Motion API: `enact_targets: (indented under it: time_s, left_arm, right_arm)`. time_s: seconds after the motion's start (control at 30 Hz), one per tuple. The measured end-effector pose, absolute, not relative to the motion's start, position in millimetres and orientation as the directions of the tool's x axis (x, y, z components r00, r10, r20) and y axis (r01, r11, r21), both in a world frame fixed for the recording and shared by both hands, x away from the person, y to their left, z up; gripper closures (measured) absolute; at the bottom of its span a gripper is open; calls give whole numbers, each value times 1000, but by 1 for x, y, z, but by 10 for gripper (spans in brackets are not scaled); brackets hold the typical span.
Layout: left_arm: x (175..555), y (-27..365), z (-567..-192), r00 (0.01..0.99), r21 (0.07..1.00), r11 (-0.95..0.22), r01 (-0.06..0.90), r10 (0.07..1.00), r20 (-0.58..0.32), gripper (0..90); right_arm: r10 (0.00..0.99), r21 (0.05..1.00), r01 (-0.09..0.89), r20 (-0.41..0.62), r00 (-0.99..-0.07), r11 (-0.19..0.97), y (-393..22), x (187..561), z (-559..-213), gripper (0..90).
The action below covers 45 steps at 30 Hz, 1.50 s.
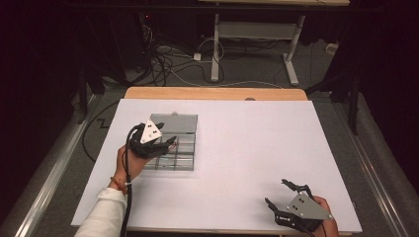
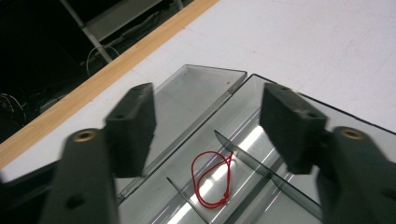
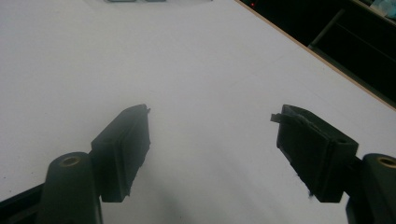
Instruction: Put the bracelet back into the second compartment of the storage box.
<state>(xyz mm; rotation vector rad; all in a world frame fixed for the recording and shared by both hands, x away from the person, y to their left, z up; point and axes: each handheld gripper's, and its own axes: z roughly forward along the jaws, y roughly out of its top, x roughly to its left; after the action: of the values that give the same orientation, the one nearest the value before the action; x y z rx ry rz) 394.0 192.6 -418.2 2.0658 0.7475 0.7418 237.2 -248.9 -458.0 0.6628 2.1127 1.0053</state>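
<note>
White paper is covering the tabletop (image 1: pixel 237 163), with a wooden edge showing along the far side. On the left half a clear box (image 1: pixel 174 143) with dividers is lying open, its lid (image 1: pixel 174 123) folded flat toward the far edge.

The left hand (image 1: pixel 123 163) is reaching in from the bottom left, its white sleeve (image 1: pixel 104 215) showing at the wrist, and is holding the left tongs (image 1: pixel 165 144) over the box, pointing to the right across the compartments. In the left gripper view these tongs (image 2: pixel 208 123) are standing wide apart with nothing between them, angled down at the box (image 2: pixel 261 135) and its lid (image 2: pixel 196 93). A loop of red string (image 2: pixel 212 179) is lying in one compartment, beside a divider, below and between the two jaws; whether the tongs are touching the box cannot be told.

The right hand (image 1: pixel 328 224) is resting near the bottom right corner of the tabletop, well apart from the box, with the right tongs (image 1: pixel 279 193) pointing up and to the left. In the right gripper view these tongs (image 3: pixel 212 140) are also spread apart and holding nothing, hanging low over bare paper (image 3: pixel 187 70).
</note>
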Motion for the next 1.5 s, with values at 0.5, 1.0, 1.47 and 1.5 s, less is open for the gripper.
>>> enact_targets:
  time_s: [0.5, 1.0, 1.47, 1.5]
  left_arm:
    - [381, 191, -407, 661, 835, -517, 186, 695, 283, 201]
    - [365, 182, -397, 685, 841, -525, 134, 662, 304, 199]
    - [353, 171, -391, 711, 850, -517, 99, 635, 303, 196]
    - [353, 171, -390, 712, 851, -516, 95, 633, 304, 196]
  right_arm:
    - [690, 813, 147, -364, -626, 563, -249, 236, -457, 262]
    - [691, 813, 148, -366, -623, 564, -250, 236, -457, 263]
    - [693, 814, 148, -365, -622, 562, -251, 236, -456, 263]
    - [693, 814, 148, -365, -622, 562, -251, 236, -456, 263]
